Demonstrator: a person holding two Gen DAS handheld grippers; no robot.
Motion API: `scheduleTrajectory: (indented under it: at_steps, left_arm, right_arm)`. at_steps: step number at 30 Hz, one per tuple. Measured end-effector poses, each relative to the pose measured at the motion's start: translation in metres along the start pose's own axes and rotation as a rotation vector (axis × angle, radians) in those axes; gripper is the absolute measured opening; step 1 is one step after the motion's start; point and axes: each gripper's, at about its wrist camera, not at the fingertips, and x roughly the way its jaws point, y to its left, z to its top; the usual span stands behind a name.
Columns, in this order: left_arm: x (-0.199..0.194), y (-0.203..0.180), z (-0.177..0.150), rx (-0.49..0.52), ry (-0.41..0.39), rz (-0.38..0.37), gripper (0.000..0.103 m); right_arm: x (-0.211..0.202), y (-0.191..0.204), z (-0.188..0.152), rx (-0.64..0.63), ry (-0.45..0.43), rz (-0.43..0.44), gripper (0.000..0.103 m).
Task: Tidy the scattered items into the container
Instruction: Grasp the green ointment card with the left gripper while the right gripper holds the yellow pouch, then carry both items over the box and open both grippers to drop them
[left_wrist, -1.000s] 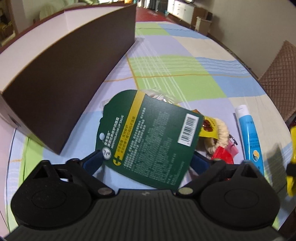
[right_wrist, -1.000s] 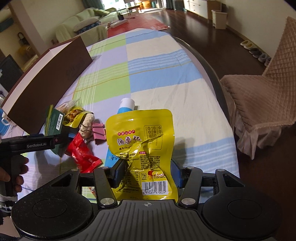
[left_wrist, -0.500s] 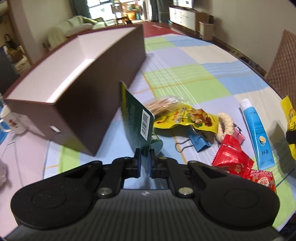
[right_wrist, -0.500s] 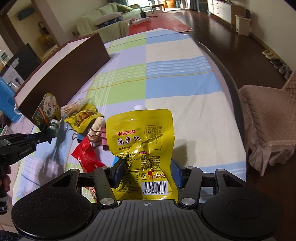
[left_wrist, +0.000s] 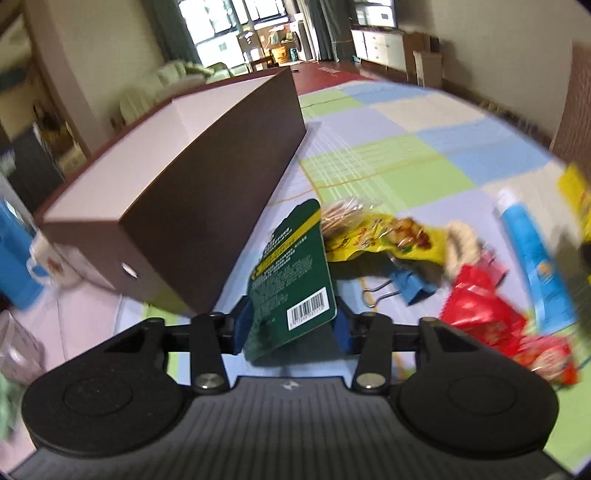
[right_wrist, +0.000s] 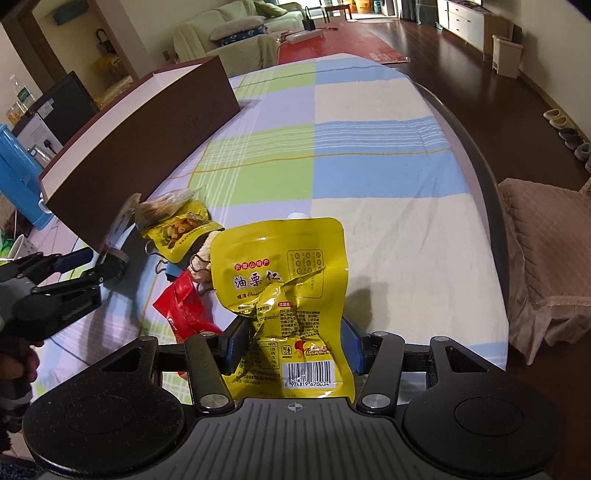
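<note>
1. Since the earlier frames, the green lip-salve card (left_wrist: 291, 277) has been turned from edge-on to show its printed back, and the left gripper (left_wrist: 291, 325) has been swung, blurring the left wrist view; the right wrist view is nearly unchanged.
2. The left jaws are spread on either side of the card's lower end; whether it is truly pinched cannot be told.
3. The right gripper (right_wrist: 293, 347) is seen with its jaws closed on the crumpled yellow chestnut pouch (right_wrist: 284, 295), held above the desk (right_wrist: 369, 166).
4. Left lying on the desk beside the brown box (left_wrist: 207, 206) are a yellow snack bag (left_wrist: 388, 236), a blue binder clip (left_wrist: 410, 288), red sachets (left_wrist: 484, 317) and a blue tube (left_wrist: 532, 251).
5. Nothing is seen in the visible part of the box's interior, so most of the tidying is judged outstanding.
</note>
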Motion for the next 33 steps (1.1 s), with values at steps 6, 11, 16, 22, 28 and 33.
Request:
scheduleTrajectory:
  at_steps: [6,11,16,22,28,33]
  left_arm:
    - [-0.013,0.008,-0.003,0.061,-0.03,0.047,0.0]
    - [-0.039,0.029,0.005,0.02,-0.044,-0.013,0.0]
    - [-0.066,0.051,0.016,-0.055,-0.067,-0.081,0.0]
    - [-0.091,0.075,0.034,-0.059,-0.125,-0.126,0.0]
    - [-0.103,0.105,0.05,-0.055,-0.176,-0.159,0.0]
    - [-0.11,0.134,0.063,-0.05,-0.226,-0.174,0.0]
  right_arm:
    - [-0.002,-0.004,0.003,0.001,-0.009,-0.01,0.052]
    - [-0.004,0.0,0.009,-0.025,-0.016,0.012,0.052]
    - [-0.006,0.01,0.017,-0.054,-0.024,0.053,0.052]
    - [-0.009,0.031,0.028,-0.055,-0.042,0.092,0.052]
    - [-0.01,0.055,0.037,-0.013,-0.069,0.108,0.052]
    - [-0.007,0.072,0.046,0.036,-0.084,0.114,0.052]
